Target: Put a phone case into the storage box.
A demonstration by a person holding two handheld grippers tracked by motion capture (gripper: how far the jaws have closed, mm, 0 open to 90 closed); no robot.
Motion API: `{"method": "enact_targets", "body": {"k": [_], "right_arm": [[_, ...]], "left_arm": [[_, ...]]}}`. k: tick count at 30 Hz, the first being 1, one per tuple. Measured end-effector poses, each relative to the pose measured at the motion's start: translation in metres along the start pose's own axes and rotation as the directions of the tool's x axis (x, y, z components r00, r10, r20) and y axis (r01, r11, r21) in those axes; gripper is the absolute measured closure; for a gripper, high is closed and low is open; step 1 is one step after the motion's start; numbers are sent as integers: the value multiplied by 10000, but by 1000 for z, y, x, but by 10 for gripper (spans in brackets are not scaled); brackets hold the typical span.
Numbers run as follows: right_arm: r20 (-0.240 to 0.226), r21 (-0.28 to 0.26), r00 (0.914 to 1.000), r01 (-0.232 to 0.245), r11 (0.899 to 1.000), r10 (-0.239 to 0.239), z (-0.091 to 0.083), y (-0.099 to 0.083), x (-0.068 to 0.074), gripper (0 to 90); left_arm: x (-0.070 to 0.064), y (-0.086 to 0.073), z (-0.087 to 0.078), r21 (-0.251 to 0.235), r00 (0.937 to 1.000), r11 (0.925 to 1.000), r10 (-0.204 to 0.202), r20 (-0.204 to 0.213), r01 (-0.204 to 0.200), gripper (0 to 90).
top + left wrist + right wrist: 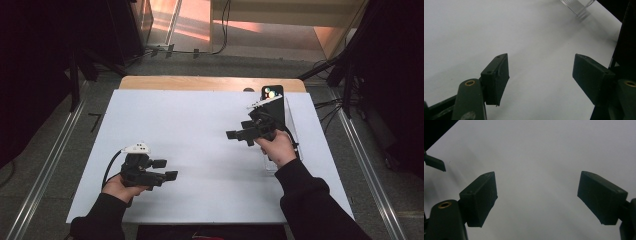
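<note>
I have the left gripper [165,170] low over the desk [200,150] near its front left corner, jaws wide apart and holding nothing. My right gripper [239,135] hangs by the right edge, jaws spread wide and bare too. A clear box [289,120] lies along that right edge, just behind my right hand [276,148].

White sheet [210,150] lies on table [210,83], covering most of it; bare table strip at far edge. Left gripper [165,170] near-left, over sheet. Right gripper [239,135] right of centre, further back, well apart from left. Clear container [287,125] on sheet's right side, just behind right gripper.
</note>
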State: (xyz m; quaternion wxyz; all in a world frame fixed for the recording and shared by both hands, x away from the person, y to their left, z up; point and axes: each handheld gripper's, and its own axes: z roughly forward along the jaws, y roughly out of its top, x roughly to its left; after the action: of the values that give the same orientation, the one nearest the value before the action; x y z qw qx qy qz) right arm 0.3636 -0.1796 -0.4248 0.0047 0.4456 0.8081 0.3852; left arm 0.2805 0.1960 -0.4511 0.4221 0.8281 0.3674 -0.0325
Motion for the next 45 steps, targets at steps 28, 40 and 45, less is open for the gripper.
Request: {"method": "enact_targets", "body": {"k": [28, 40, 45], "right_arm": [[-540, 363, 9981, 322, 9988, -302, -10, -40, 22, 210], [-398, 339, 9968, 712, 9969, -698, -16, -66, 25, 209], [-442, 436, 9963, 751, 9962, -732, -19, -78, 22, 209]], "left_arm": [[-2, 0, 1, 80, 9999, 9999, 71, 136, -72, 294], [-6, -1, 1, 72, 9997, 9998, 164, 201, -166, 294], [-7, -1, 2, 69, 9996, 9999, 155, 241, -157, 294]]}}
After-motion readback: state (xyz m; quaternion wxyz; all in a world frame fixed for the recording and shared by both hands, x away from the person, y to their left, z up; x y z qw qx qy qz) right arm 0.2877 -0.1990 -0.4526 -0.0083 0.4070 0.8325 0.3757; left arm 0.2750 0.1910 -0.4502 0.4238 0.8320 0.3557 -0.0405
